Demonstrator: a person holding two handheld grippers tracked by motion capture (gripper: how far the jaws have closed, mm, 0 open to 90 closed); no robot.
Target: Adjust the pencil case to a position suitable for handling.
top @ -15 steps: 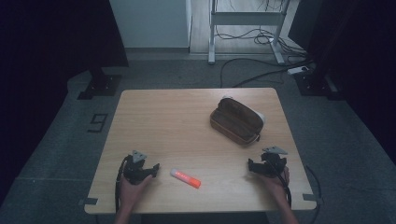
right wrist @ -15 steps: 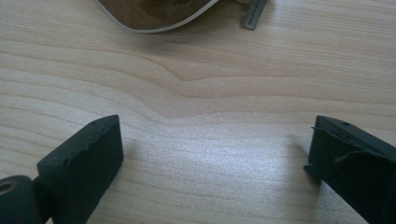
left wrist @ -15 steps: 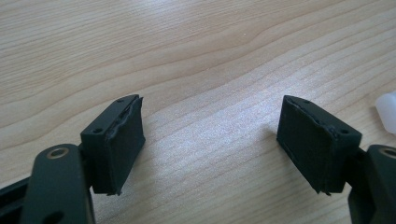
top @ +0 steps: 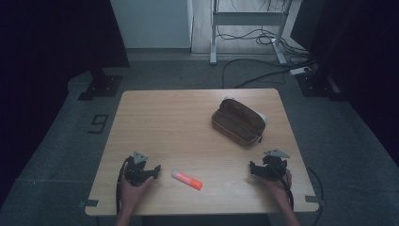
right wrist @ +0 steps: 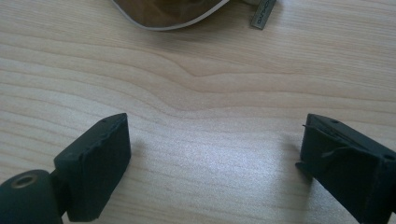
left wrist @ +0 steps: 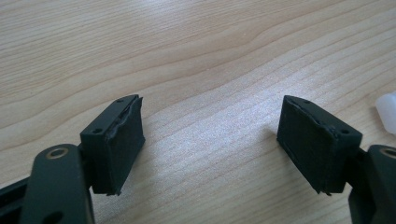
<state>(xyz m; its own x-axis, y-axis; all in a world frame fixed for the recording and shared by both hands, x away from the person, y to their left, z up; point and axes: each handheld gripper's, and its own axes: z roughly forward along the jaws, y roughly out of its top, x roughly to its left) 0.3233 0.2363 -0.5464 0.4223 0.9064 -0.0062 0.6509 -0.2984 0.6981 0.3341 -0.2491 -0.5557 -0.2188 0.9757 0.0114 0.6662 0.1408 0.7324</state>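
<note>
A brown zip pouch [top: 237,122] lies on the right half of the wooden table [top: 179,122]; its lower edge [right wrist: 168,13] shows at the top of the right gripper view. An orange and white tube [top: 187,180] lies near the front edge, and its white end [left wrist: 387,109] shows at the right of the left gripper view. My left gripper [top: 149,170] rests open just left of the tube, jaws wide apart [left wrist: 210,144] over bare wood. My right gripper [top: 256,169] sits open at the front right, nothing between its jaws [right wrist: 212,163].
A person's hands hold both grippers from the table's front edge. Beyond the table are a grey floor with cables [top: 254,70], a metal frame stand [top: 247,19] and a dark base plate [top: 101,87] at the left.
Nothing has visibly changed; both grippers, the tube and the pouch stay where they were.
</note>
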